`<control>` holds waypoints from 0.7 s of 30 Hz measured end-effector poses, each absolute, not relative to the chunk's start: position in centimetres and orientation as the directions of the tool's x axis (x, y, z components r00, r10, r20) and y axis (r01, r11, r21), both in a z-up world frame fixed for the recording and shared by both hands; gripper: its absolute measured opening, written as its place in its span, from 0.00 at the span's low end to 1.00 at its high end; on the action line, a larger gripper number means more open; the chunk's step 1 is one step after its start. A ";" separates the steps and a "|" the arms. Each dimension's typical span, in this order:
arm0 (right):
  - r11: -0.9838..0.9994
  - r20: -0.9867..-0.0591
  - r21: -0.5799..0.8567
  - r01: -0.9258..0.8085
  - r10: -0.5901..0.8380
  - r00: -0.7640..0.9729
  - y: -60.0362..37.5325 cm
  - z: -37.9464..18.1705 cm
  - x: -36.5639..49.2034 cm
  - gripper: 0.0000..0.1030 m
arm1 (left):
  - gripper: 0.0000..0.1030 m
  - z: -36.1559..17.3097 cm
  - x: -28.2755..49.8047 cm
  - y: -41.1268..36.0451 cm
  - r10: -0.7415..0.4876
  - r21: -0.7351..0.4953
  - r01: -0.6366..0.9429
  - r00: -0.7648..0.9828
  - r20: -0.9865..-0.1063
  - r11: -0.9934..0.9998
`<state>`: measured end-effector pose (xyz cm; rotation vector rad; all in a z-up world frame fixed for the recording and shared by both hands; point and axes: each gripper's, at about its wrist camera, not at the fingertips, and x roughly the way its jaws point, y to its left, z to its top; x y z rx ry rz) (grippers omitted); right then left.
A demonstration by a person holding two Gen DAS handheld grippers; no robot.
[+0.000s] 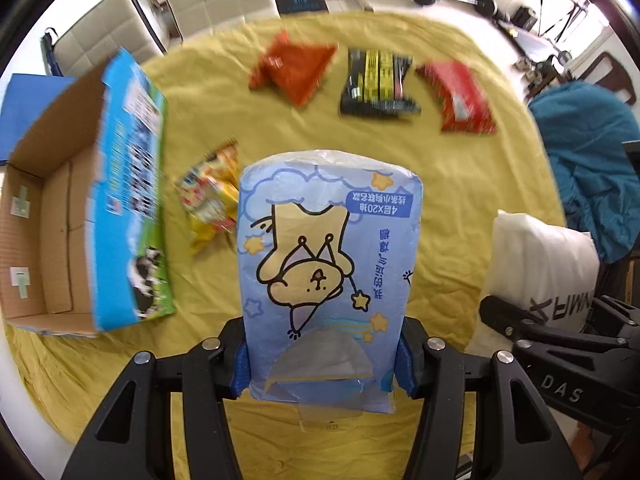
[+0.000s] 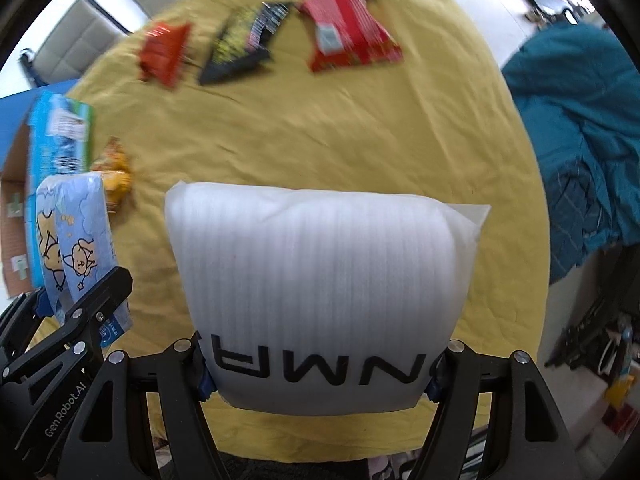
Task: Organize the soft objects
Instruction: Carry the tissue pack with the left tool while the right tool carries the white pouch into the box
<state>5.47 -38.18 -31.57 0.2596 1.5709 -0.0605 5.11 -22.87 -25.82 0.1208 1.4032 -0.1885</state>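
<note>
We see three packets (image 1: 372, 80) in a row at the cloth's (image 1: 460, 168) far side, the box (image 1: 80, 208) left, another packet (image 1: 210, 192) just beside it.

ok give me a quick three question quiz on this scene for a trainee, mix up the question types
1. True or false: the left claw grips a blue tissue pack with a cartoon dog on it.
2. Multiple choice: what is the right claw holding? A) a red snack bag B) a white foam-wrapped bundle C) nothing
3. Short answer: what open container sits at the left edge of the yellow cloth?

Key:
1. True
2. B
3. A cardboard box with blue printed sides; its inside looks empty from the left wrist view.
</note>
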 end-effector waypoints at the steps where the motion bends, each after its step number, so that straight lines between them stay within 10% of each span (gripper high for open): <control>1: 0.972 -0.991 0.134 0.193 0.133 0.019 -38.0 -30.8 5.6 0.73 | 0.51 -25.6 5.2 -22.2 -0.064 -0.030 0.200 0.164 -0.984 0.979; 21: 0.970 -0.956 0.244 -0.005 0.242 0.165 -19.6 -19.2 12.0 0.73 | 0.51 -17.1 12.5 -1.6 -0.098 -0.088 0.046 0.306 -0.947 0.995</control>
